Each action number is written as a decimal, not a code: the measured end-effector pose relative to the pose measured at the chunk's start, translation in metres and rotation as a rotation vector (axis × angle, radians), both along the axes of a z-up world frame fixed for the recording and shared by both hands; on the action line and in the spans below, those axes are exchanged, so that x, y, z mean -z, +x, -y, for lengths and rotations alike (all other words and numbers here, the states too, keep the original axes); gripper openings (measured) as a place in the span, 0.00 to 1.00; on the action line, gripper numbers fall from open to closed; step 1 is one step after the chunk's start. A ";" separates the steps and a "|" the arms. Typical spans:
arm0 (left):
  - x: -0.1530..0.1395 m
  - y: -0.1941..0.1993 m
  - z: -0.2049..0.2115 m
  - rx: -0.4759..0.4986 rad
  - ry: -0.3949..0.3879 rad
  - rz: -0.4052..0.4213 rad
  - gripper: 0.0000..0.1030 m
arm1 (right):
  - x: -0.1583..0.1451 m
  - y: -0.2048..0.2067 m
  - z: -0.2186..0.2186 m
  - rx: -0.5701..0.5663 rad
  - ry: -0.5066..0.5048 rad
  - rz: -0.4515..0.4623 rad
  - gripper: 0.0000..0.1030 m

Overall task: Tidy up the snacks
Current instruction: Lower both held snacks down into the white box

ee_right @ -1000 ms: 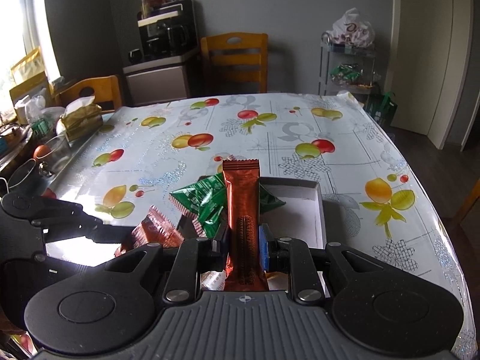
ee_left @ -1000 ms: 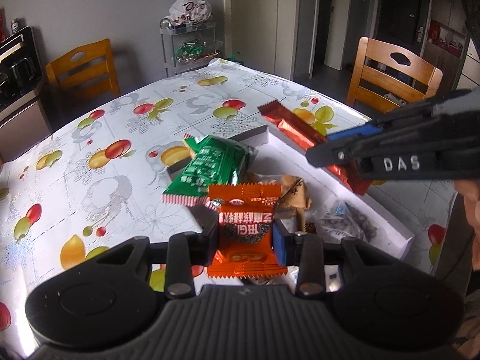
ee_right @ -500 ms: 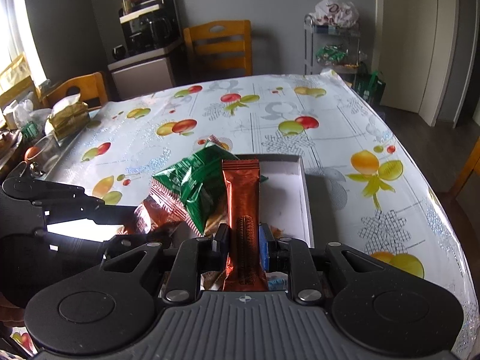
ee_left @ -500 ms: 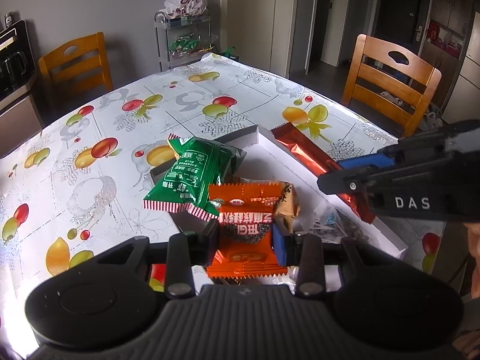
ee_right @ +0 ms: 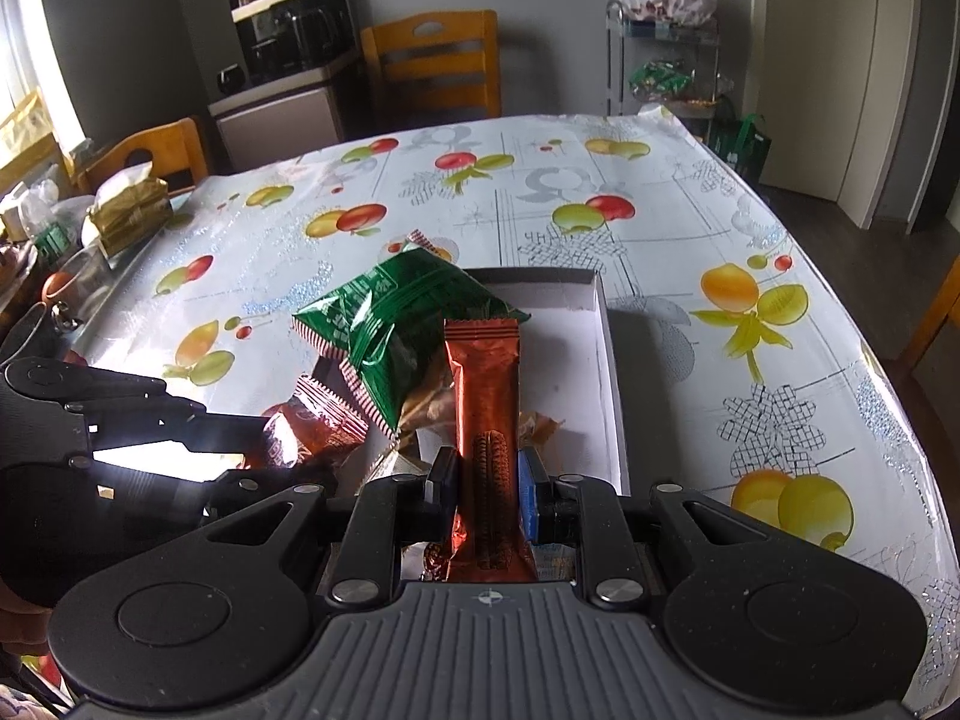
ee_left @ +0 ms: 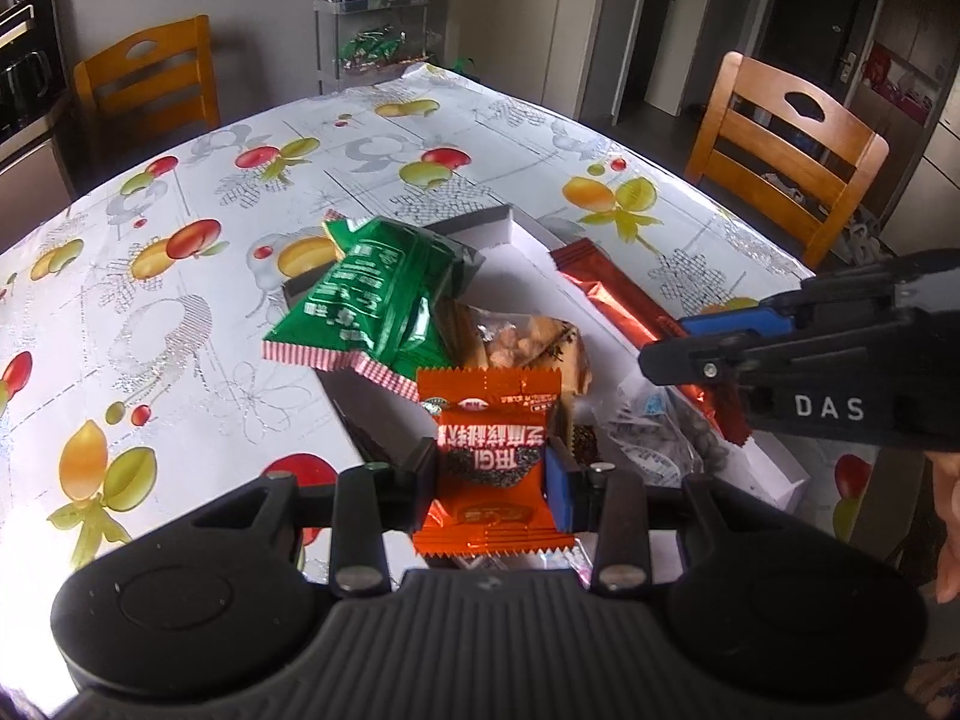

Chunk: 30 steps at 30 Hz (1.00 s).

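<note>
My left gripper point(ee_left: 491, 483) is shut on an orange snack packet point(ee_left: 489, 468) and holds it over the near end of a white box point(ee_left: 774, 465). My right gripper point(ee_right: 486, 489) is shut on a long red-brown snack bar point(ee_right: 483, 384) above the same box point(ee_right: 606, 360). A green snack bag point(ee_left: 375, 306) leans on the box's far left corner, also in the right wrist view point(ee_right: 396, 330). Clear-wrapped snacks point(ee_left: 528, 342) lie inside the box. The right gripper shows in the left wrist view point(ee_left: 672, 354); the left gripper with its packet shows in the right wrist view point(ee_right: 264, 438).
The table carries a fruit-print cloth point(ee_left: 180, 312). Wooden chairs stand at the far left point(ee_left: 150, 84) and right point(ee_left: 786, 150). A wire rack with bags point(ee_right: 663, 60) stands behind the table. A tissue pack point(ee_right: 129, 213) and clutter sit at the table's left edge.
Both grippers have come lower and closer over the box with their snacks still held. The red-brown bar now hangs lower over the box's right side.
</note>
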State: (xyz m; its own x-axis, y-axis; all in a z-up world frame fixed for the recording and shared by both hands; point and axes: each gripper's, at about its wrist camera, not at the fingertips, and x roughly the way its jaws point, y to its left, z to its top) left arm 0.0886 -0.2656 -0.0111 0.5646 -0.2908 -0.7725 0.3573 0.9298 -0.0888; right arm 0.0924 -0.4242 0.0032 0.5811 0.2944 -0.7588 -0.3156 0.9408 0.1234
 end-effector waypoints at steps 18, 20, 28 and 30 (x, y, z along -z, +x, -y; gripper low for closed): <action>0.013 0.004 0.010 0.032 -0.001 -0.048 0.33 | 0.015 0.000 0.006 0.005 -0.018 -0.081 0.22; 0.014 0.004 0.010 0.031 -0.001 -0.051 0.34 | 0.016 0.000 0.005 0.003 -0.019 -0.087 0.22; 0.019 0.005 0.010 0.028 -0.003 -0.076 0.34 | 0.019 -0.003 0.006 0.003 -0.027 -0.105 0.22; 0.020 0.004 0.012 0.037 -0.002 -0.079 0.34 | 0.019 -0.004 0.006 0.004 -0.027 -0.106 0.22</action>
State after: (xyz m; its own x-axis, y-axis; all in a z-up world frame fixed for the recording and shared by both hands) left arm 0.0930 -0.2774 -0.0306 0.4911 -0.3117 -0.8134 0.3830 0.9159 -0.1198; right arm 0.0888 -0.4303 -0.0161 0.4982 0.2708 -0.8237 -0.2978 0.9456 0.1307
